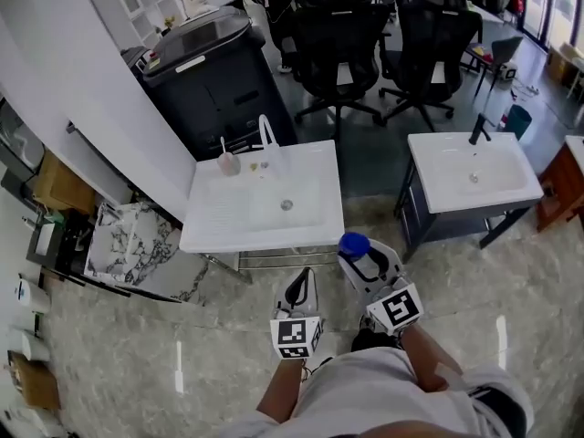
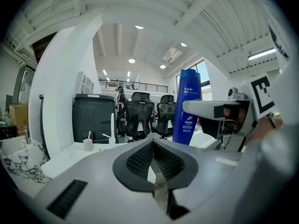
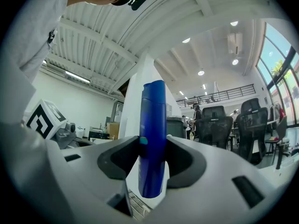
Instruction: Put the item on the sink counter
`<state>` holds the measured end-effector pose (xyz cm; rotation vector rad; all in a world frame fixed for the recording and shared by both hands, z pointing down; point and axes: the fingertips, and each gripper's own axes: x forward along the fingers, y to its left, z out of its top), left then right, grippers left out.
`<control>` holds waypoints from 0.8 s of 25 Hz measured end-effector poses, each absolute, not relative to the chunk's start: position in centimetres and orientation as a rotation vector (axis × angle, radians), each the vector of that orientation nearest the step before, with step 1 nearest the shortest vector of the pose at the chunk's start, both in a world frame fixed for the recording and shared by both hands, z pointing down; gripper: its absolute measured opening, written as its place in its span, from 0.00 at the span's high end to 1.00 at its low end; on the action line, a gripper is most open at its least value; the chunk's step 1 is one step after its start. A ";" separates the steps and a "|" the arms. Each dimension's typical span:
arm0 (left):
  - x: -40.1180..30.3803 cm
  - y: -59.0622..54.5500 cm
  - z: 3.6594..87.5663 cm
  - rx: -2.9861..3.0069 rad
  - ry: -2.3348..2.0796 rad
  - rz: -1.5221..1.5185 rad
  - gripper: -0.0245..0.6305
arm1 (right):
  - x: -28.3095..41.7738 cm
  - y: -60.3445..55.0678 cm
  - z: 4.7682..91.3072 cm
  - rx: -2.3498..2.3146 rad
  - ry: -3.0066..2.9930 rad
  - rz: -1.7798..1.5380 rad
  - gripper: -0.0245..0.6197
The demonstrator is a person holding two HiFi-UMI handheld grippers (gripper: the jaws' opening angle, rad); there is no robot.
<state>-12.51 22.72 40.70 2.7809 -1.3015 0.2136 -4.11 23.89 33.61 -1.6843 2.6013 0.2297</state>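
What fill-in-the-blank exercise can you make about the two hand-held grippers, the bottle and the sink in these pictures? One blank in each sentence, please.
1. The right hand-held gripper holds an upright bottle whose colour is ____.
2. The empty hand-held gripper, with its jaws shut, is the ____ one.
3. In the head view, the cup on the white sink counter stands to the ____ of the faucet.
4. The office chairs beyond that sink are ____ in colour.

Missing words: blue; left; left; black

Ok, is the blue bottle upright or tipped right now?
Upright: the blue bottle stands near vertical, clamped between the right tool's jaws, cap end up.
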 end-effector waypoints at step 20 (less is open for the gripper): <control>-3.4 12.5 42.4 2.709 -1.337 0.325 0.95 | 5.4 13.0 37.4 -1.615 2.647 0.054 0.70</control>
